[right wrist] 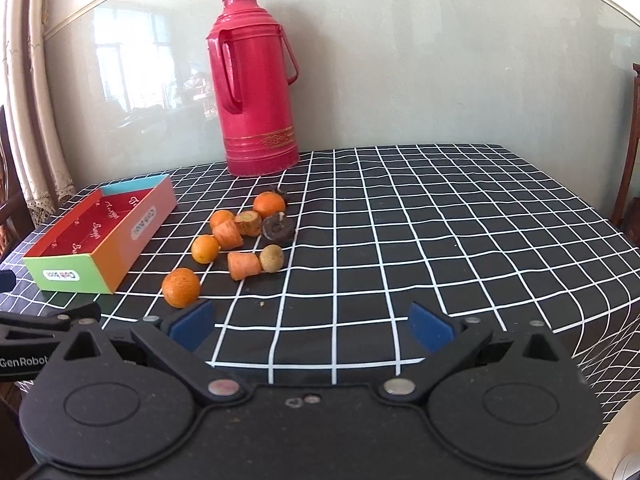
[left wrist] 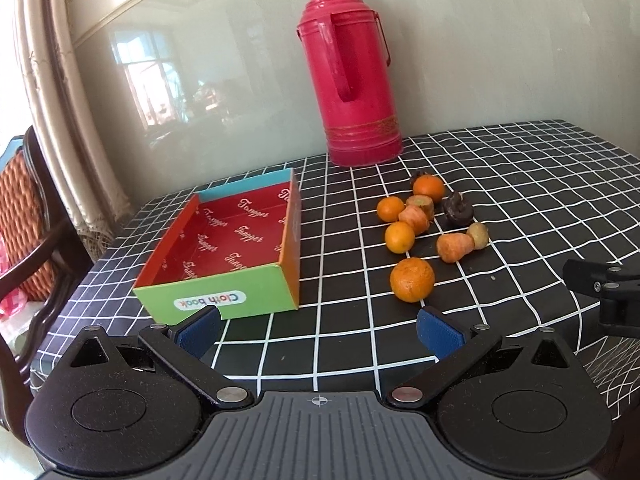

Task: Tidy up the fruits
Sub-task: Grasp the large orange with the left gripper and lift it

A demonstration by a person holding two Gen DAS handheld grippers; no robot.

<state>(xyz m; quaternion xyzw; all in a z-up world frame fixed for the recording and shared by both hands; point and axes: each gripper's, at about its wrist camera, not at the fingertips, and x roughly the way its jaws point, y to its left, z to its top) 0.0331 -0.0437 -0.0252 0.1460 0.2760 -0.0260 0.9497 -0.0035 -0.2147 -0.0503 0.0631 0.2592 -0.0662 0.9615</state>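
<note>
An open cardboard box (left wrist: 244, 292) (right wrist: 132, 232) with a red inside stands empty on the left of the black checked cloth. To its right lies a loose cluster: several oranges, the largest (left wrist: 412, 280) (right wrist: 181, 287) nearest me, carrot pieces (left wrist: 454, 247) (right wrist: 244, 265), a small brownish fruit (left wrist: 479, 235) (right wrist: 272, 258) and a dark shrivelled one (left wrist: 458, 211) (right wrist: 277, 229). My left gripper (left wrist: 318, 330) is open just in front of the box and the large orange, holding nothing. My right gripper (right wrist: 312, 326) is open too, over bare cloth right of the large orange.
A tall red thermos flask (left wrist: 354, 76) (right wrist: 254, 84) stands at the back by the glossy wall. The checked table (right wrist: 480, 240) drops off at its front and right edges. A wooden chair (left wrist: 36, 216) sits left of the table; another chair's edge (right wrist: 632, 148) shows at right.
</note>
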